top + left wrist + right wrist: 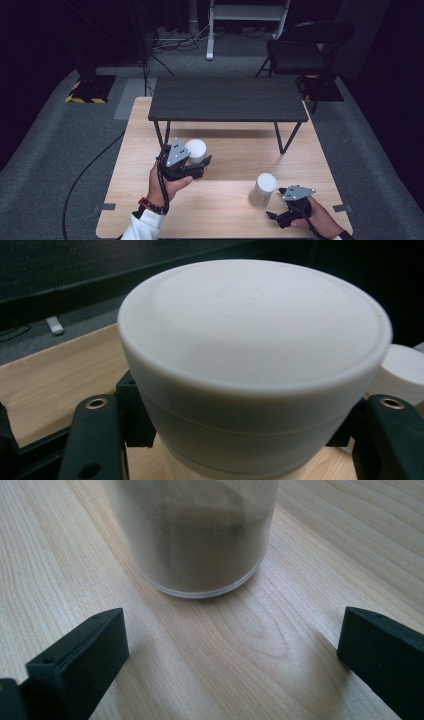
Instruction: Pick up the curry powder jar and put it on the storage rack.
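High view looks down on the wooden table [225, 200]; both gripper views sit close above it.

No readable text, brand, number or label found anywhere. Only a faint, illegible embossed mark noted on the flat top of the white round plastic lid [250, 325], and yellow-and-black hazard striping seen on the dark floor plate [86, 93] left of the tables.
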Available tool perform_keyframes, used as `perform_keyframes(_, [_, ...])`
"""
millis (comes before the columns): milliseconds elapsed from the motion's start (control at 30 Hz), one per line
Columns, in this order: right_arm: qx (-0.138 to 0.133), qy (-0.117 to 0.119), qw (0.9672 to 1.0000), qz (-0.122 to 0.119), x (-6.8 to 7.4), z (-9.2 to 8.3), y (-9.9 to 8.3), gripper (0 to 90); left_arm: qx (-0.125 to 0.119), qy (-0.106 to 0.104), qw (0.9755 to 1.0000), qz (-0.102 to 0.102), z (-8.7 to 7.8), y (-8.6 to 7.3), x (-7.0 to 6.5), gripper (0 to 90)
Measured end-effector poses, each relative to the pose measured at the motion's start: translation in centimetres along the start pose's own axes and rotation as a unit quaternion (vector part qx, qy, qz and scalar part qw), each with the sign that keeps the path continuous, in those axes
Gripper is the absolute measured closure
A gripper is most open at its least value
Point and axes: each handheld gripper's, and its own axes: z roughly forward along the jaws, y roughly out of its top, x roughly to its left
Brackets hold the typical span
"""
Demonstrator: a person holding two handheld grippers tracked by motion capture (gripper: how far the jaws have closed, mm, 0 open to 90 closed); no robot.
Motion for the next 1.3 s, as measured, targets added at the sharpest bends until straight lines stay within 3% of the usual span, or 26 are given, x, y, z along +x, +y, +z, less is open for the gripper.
perform_keyframes(367, [0.0, -0.001, 1.0, 0.001, 0.0, 0.0, 0.0, 0.0, -0.025, 0.003, 0.9997, 0.003, -0.1, 2.7, 0.5, 34.4])
perform_keyframes(867, [0.0, 0.0, 1.0, 0.0, 0.0, 0.0, 0.0, 0.0, -0.049, 0.005, 0.9984, 0.027, -0.3, 7.3, 0.7, 34.3])
perform_keyframes(1300, [0.0, -0.001, 1.0, 0.0, 0.0, 0.0, 0.0, 0.0, -0.063, 0.012, 0.9973, 0.036, 0.7, 10.6, 0.6, 34.3])
